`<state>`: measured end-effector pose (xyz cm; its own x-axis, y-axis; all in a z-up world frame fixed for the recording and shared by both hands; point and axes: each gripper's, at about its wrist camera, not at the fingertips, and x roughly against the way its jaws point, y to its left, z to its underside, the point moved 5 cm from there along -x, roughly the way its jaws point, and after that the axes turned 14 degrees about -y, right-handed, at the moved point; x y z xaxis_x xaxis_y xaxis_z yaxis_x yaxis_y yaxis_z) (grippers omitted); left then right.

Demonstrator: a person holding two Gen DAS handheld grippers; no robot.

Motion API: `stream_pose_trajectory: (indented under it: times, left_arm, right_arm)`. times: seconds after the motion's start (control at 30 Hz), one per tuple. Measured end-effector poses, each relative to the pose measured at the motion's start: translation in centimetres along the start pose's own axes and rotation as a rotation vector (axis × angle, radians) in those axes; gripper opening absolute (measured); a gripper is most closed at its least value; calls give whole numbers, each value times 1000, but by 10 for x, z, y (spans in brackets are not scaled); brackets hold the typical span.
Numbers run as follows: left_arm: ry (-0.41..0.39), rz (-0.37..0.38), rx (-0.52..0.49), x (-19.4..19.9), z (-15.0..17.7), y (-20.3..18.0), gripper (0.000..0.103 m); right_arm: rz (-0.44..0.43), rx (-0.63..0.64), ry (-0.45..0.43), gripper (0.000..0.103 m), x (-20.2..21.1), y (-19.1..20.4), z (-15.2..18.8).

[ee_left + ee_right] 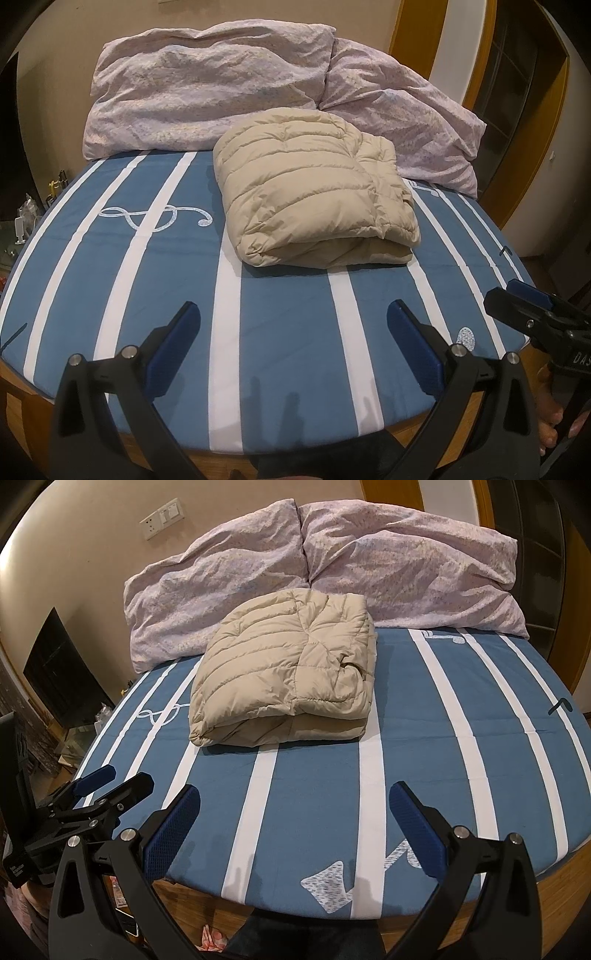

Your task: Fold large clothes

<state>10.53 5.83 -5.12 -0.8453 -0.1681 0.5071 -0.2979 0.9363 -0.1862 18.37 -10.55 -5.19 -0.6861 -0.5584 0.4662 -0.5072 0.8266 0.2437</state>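
A beige quilted down jacket [314, 188] lay folded into a plump, roughly square bundle on the bed [280, 332], its stitched channels puffing in soft ridges and the folded edge facing the bed's foot. The sheet beneath was smooth blue cotton with white stripes (a treble clef [155, 216] was appliquéd on it, to the jacket's left). Behind the jacket, two crumpled pale-lilac pillows [207, 88] leaned against the wall, and the bundle touched their lower edge.

The left gripper [293, 321] hovered near the foot of the bed, its blue textured pads [173, 347] spread wide and holding nothing. The right gripper [295, 801] stood likewise parted and unladen, well apart from the jacket.
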Motion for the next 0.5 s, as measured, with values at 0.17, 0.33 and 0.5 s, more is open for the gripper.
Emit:
stream_pose_trajectory:
  times: [0.17,0.33,0.5]
  left_arm:
    - [3,9,1,0,2,-2,101]
    - [7,19,-2,-3,3,-5,101]
    - [7,23,-5,-2,0,-6,101]
  right_arm:
    - [1,-1,0,102,0,0,0]
    - [1,-2,0,102,-1,0,0]
    - [0,-2,1,102,0,0,0]
